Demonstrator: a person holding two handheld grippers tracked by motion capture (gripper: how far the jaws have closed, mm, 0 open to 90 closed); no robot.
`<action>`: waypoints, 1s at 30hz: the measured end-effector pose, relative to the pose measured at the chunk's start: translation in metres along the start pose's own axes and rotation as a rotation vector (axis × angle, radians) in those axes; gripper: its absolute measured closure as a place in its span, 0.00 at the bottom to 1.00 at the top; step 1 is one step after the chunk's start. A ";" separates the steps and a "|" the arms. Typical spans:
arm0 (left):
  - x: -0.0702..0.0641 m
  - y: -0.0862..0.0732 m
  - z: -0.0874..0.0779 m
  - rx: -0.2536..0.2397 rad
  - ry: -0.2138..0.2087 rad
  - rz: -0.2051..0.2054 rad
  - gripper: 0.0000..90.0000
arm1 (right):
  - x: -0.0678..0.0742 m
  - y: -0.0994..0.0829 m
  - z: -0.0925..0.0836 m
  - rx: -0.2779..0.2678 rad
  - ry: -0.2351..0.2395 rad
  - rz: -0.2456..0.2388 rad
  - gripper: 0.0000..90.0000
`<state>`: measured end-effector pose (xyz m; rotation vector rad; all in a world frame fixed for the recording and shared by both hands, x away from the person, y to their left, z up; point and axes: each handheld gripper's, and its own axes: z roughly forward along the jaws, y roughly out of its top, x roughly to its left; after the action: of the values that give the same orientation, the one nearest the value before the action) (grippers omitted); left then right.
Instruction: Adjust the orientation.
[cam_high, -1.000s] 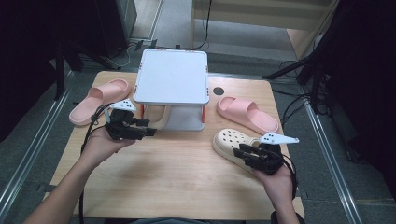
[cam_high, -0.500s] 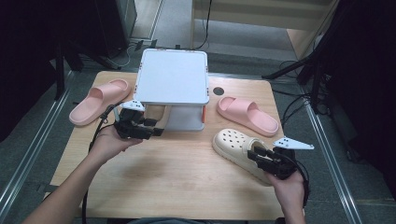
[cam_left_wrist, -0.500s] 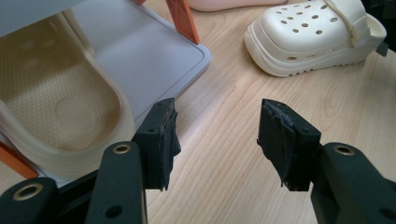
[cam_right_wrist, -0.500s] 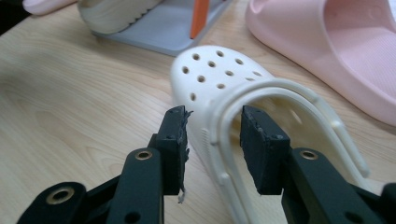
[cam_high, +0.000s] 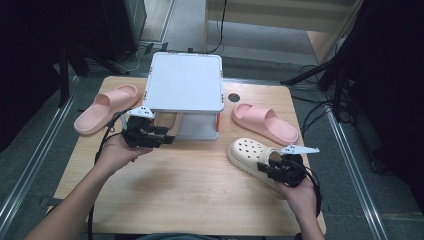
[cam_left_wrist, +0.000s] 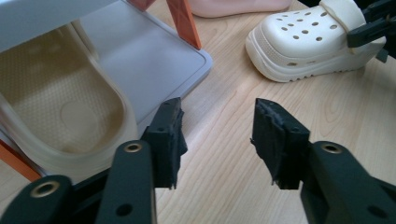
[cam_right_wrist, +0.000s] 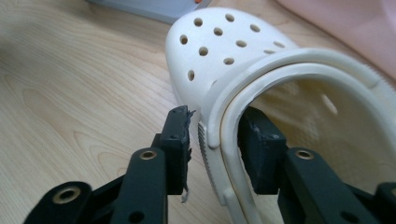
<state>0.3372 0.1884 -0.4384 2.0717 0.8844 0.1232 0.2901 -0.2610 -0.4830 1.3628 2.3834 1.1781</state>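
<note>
The rim of the cream clog (cam_right_wrist: 243, 70) is straddled by the closing right tool (cam_right_wrist: 215, 140); nothing is held by the half-open, closing left tool (cam_left_wrist: 217, 135) on the desk (cam_high: 190, 180)

Both grippers (cam_high: 167, 139) (cam_high: 263, 168) are black, blocky, with brass-ringed screw holes along the arms and ragged dark pads (cam_left_wrist: 173, 135) — each topped by a grey three-cornered plate, trailing a black cable. Forearms bare.

A rack (cam_high: 185, 87) stands mid-desk (cam_high: 190, 195), a clog (cam_left_wrist: 60, 112) in it; slides (cam_high: 105, 107) flank it, another clog (cam_high: 250, 152) front right.
</note>
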 end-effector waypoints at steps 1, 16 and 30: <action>0.000 0.000 0.000 0.001 0.002 0.001 0.60 | 0.000 0.000 0.002 0.009 0.003 0.000 0.75; -0.001 -0.006 -0.004 0.017 0.033 -0.007 0.58 | 0.004 0.012 0.004 0.016 0.063 0.023 0.86; -0.011 -0.019 -0.009 0.012 0.028 -0.023 0.60 | 0.053 0.036 0.028 0.024 0.156 -0.081 0.86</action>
<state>0.3151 0.1946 -0.4441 2.0752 0.9273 0.1353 0.2975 -0.1941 -0.4646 1.2103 2.5398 1.2809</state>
